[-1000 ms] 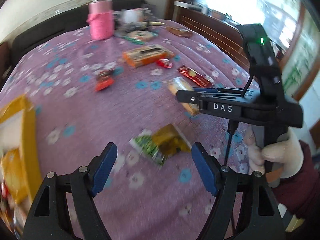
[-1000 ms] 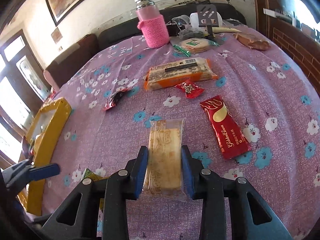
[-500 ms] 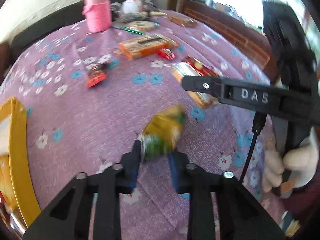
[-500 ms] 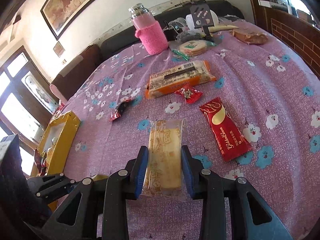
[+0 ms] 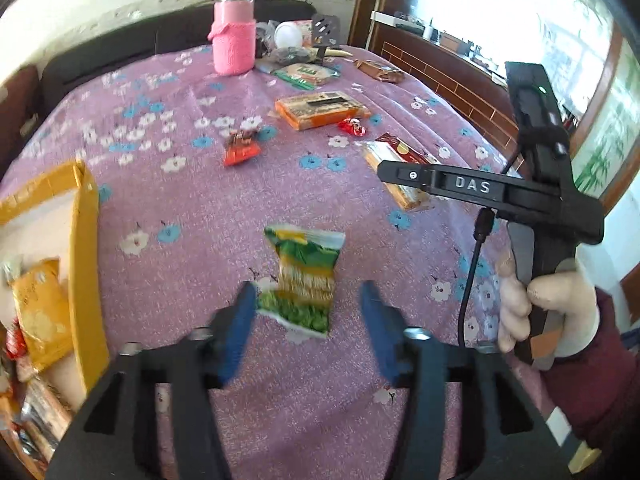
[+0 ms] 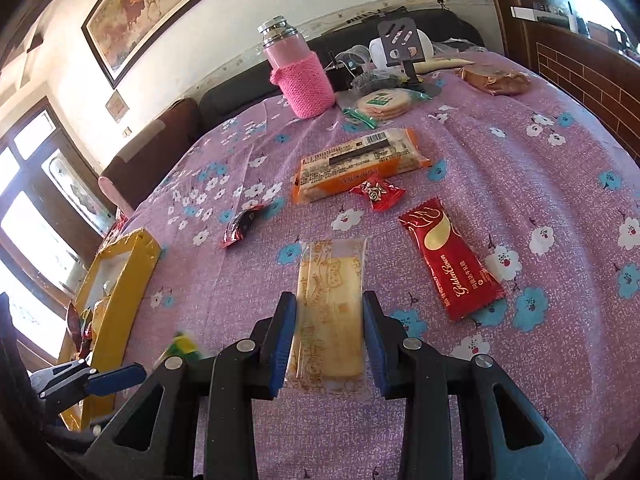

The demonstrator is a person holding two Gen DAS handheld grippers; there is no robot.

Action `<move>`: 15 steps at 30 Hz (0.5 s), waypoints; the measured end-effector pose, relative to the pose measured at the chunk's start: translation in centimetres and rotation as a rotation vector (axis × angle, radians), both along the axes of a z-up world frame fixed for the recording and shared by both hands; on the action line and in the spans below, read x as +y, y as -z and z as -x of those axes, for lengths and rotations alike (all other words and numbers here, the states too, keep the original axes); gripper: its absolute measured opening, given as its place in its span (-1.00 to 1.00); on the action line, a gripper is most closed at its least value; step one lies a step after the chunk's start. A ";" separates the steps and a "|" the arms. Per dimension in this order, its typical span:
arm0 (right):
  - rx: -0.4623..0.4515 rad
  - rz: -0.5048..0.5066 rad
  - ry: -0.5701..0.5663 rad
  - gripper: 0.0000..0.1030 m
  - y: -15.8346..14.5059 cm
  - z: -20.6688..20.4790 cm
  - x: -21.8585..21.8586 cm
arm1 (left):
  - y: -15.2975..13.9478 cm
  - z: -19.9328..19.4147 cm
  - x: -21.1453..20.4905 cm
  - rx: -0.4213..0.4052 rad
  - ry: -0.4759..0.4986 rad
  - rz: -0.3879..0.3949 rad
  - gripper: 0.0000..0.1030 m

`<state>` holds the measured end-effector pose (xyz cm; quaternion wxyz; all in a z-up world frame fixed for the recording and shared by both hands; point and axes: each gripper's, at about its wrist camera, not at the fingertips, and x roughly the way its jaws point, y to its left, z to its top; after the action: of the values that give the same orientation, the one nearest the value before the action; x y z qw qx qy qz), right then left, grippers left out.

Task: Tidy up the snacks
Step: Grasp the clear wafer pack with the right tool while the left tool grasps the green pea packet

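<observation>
Crinkled green-and-yellow snack packet in mid-table, between the blue pads of the left gripper, jaws opening, pads clear of the foil. Flat clear-wrapped biscuit pack, long and rectangular, clamped at its near end by the right gripper. Glossy red wafer bar just right of it; orange cracker pack farther off. Yellow cardboard box at the left edge of the flowered purple tablecloth. Pink knitted flask at the far side.
</observation>
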<state>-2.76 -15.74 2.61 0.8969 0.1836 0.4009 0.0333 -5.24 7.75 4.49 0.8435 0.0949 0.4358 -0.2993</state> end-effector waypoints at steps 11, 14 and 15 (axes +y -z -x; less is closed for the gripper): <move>0.023 -0.056 -0.014 -0.32 0.4 -0.2 -0.3 | 3.4 -2.5 -4.0 -0.016 0.018 -0.133 -0.11; 0.023 -0.056 -0.018 -0.33 0.4 -0.3 -0.2 | 2.9 -2.4 -3.4 -0.006 -0.009 -0.073 -0.42; 0.023 -0.053 -0.021 -0.33 0.4 -0.3 -0.1 | 2.5 -2.3 -2.8 -0.009 -0.030 -0.051 -0.44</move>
<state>-2.49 -15.85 2.18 0.8867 0.2037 0.4119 0.0511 -2.94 4.96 1.97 0.8472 0.1111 0.4407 -0.2750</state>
